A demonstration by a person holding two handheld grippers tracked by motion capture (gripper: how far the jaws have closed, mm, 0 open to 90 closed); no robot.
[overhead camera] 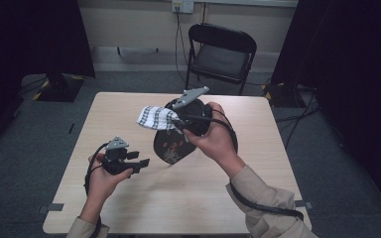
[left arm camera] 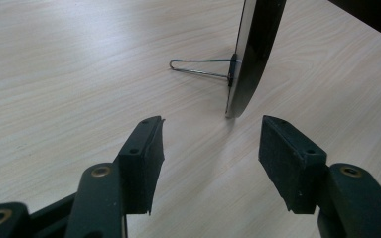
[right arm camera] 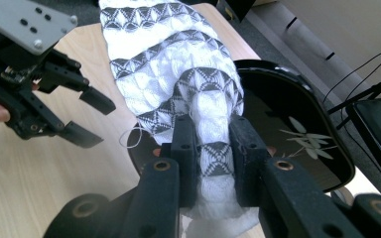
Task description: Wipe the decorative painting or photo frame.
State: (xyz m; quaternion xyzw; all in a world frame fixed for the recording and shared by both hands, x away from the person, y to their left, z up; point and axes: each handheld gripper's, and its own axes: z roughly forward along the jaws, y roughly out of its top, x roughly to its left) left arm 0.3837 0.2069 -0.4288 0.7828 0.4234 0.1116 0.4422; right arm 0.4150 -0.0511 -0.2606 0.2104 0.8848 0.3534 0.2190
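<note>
High view, left to right | my left gripper (overhead camera: pixel 140 162) low over table (overhead camera: pixel 129 208), jaws apart, nothing between | black plate (overhead camera: pixel 167 147) upright on its wire stand (left arm camera: pixel 201 68) beside it | my right gripper (overhead camera: pixel 176 122) clamps patterned cloth (overhead camera: pixel 155 117) above plate | folding chair (overhead camera: pixel 222 53) behind.

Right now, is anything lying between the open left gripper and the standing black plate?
Nothing. In the left gripper view, only bare table separates the left gripper from the black plate and its wire stand.
</note>
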